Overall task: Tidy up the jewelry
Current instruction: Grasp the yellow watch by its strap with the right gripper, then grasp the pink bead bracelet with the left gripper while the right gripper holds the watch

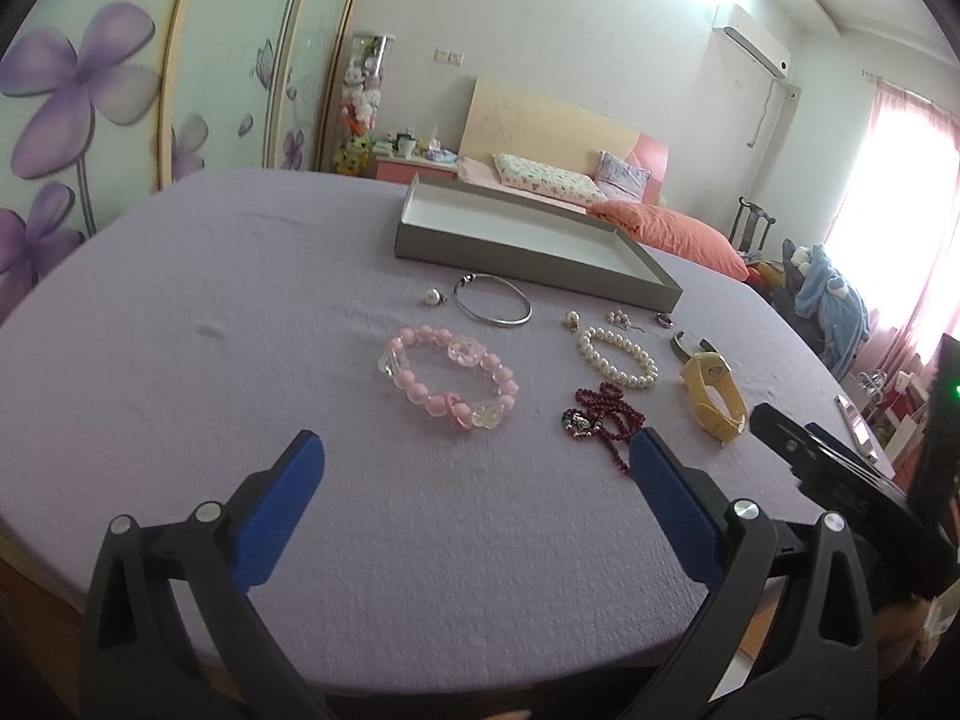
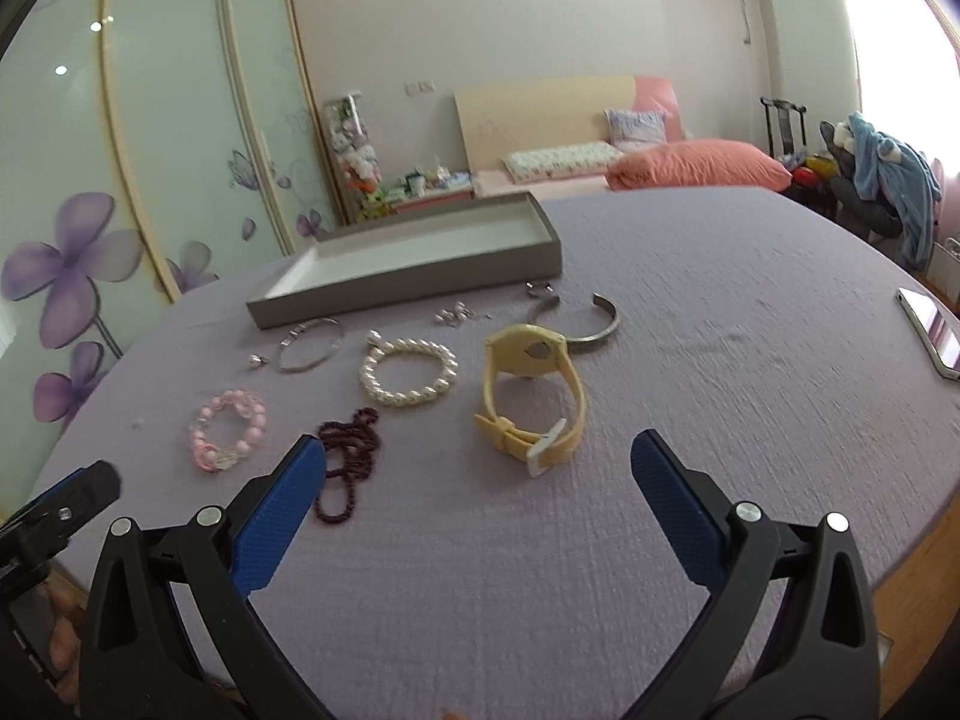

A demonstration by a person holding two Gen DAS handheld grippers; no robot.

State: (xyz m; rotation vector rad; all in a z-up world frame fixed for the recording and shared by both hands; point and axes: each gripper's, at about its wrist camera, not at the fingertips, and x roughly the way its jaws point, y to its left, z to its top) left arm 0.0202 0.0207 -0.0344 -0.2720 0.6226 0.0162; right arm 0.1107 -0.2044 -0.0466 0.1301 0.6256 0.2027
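One tray (image 1: 636, 285), grey outside and white inside, sits on the lilac tablecloth (image 1: 180, 330) at 12 o'clock in the left wrist view, nothing in it. All the jewelry lies loose on the cloth in front of it.

Count, left wrist view:
- one pink bead bracelet (image 1: 447, 378), centre
- one silver bangle (image 1: 493, 301) at 12 o'clock of the pink one, just short of the tray
- one white pearl bracelet (image 1: 618, 356) at 3 o'clock of the pink one
- one dark red bead string (image 1: 606, 420), heaped, at 6 o'clock of the pearls
- one yellow watch (image 1: 717, 396) at 3 o'clock of the pearls
- one open metal cuff (image 2: 591, 324) behind the watch
- two single pearl pieces, one (image 1: 433, 297) by the bangle, one (image 1: 571, 318) by the pearl bracelet
- small silver bits (image 1: 621, 319) near the tray; number unclear

One phone (image 2: 933, 330) at the table's 3 o'clock edge, right wrist view.

Left gripper (image 1: 477, 468): fingers spread wide, released, holding nothing. The right finger's tip overlaps the red string in the picture; contact unclear.

Right gripper (image 2: 477, 468): fingers spread wide, released, empty. Watch lies just ahead at 12 o'clock, apart from both fingers; the red string is beside the left finger.
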